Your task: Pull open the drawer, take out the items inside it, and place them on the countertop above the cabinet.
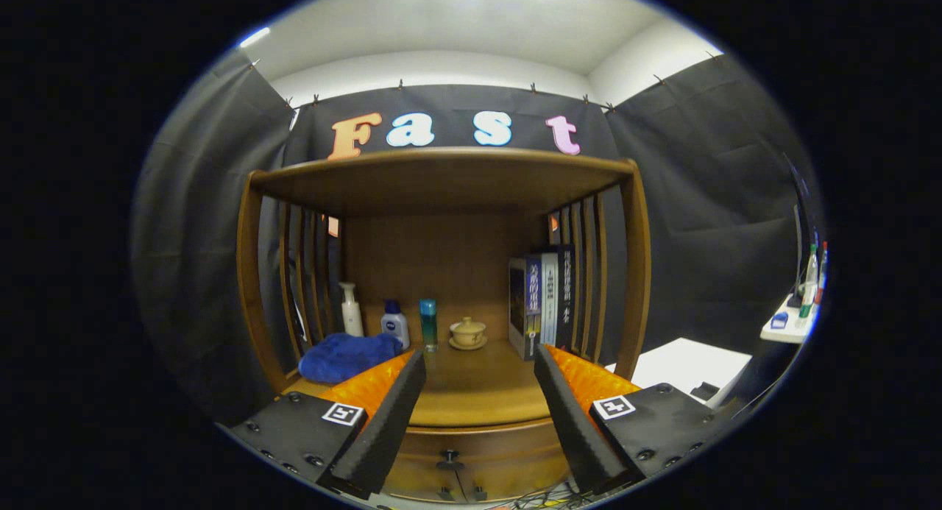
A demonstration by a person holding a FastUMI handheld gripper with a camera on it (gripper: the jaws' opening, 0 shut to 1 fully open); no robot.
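Before closed drawer (471, 458), hand-held gripper (480, 363) level, spread

Gripper-mounted fisheye facing cabinet (441, 193), near

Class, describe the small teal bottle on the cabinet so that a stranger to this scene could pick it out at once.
Start at the wooden cabinet and look along the back of its countertop, beyond the open tongs. The teal bottle stands between a white bottle with a blue cap and a lidded cup; it alone is slim and see-through blue-green.

books (542, 298): words on the spines, too small to read
blue-cap bottle (395, 324): round label, too small to read
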